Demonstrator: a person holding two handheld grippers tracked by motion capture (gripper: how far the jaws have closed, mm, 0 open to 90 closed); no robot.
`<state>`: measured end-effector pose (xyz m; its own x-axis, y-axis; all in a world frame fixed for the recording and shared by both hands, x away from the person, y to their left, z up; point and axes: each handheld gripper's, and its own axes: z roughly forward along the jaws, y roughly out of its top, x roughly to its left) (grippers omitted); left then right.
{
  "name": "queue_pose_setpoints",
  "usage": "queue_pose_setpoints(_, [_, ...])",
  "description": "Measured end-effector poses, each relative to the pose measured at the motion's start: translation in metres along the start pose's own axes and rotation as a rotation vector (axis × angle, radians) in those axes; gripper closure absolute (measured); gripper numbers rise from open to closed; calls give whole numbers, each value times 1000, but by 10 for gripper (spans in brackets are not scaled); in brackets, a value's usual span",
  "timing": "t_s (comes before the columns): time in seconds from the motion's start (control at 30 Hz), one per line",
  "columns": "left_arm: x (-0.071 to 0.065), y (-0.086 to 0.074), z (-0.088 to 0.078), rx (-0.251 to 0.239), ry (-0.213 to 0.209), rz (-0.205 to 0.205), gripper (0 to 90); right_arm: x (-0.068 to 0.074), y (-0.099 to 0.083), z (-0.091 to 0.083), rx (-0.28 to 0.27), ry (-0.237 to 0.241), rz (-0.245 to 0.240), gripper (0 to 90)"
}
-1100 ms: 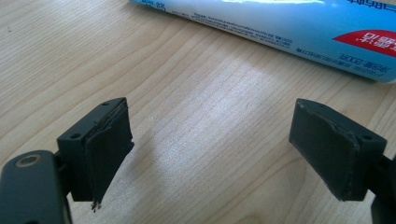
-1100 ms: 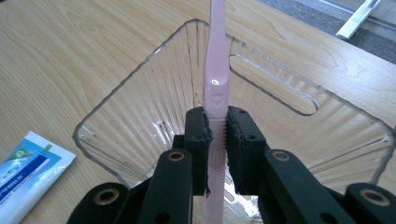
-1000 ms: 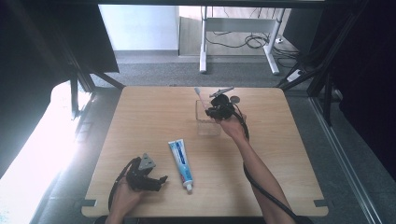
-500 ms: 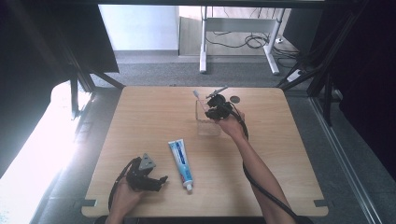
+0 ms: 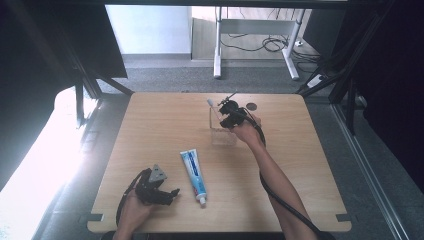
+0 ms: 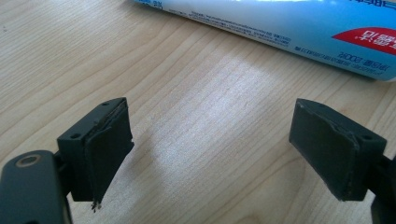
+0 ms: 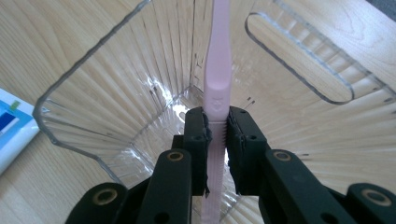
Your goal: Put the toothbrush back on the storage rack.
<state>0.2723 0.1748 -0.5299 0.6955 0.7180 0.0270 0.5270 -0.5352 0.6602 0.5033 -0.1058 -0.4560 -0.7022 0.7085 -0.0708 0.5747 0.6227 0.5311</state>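
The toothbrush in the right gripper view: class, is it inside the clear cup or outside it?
Inside. The pink toothbrush, clamped between the right gripper's jaws, runs down within the clear cup's ribbed walls.

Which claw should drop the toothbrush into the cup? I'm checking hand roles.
Right: the right claw already grips the toothbrush over the cup. The left claw sits open beside the toothpaste.

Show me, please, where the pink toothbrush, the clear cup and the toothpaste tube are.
pink toothbrush (image 7: pixel 217 70): right gripper view, on its handle above the gripper.
clear cup (image 7: pixel 93 100): right gripper view, on its ribbed left wall.
toothpaste tube (image 5: pixel 192 170): high view, on the middle of its blue and white body.
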Motion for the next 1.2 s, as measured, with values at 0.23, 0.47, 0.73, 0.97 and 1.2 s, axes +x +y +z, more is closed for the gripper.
queue_pose_setpoints(0.23, [0, 0, 0, -1, 0, 1, 134, 2, 4, 3, 62, -7, -14, 778])
queue_pose_setpoints(0.47, [1, 0, -1, -3, 3, 1, 134, 1, 4, 1, 58, 9, -19, 710])
queue_pose_setpoints(0.73, [0, 0, -1, -5, 2, -2, 134, -1, 3, -8, 21, 17, -14, 660])
queue_pose_setpoints(0.97, [0, 1, -1, -13, -10, -17, 134, -2, -2, -17, -35, 25, -22, 571])
queue_pose_setpoints(1.2, [0, 1, -1, -19, -23, -33, 134, -2, -5, -27, -74, 27, -26, 490])
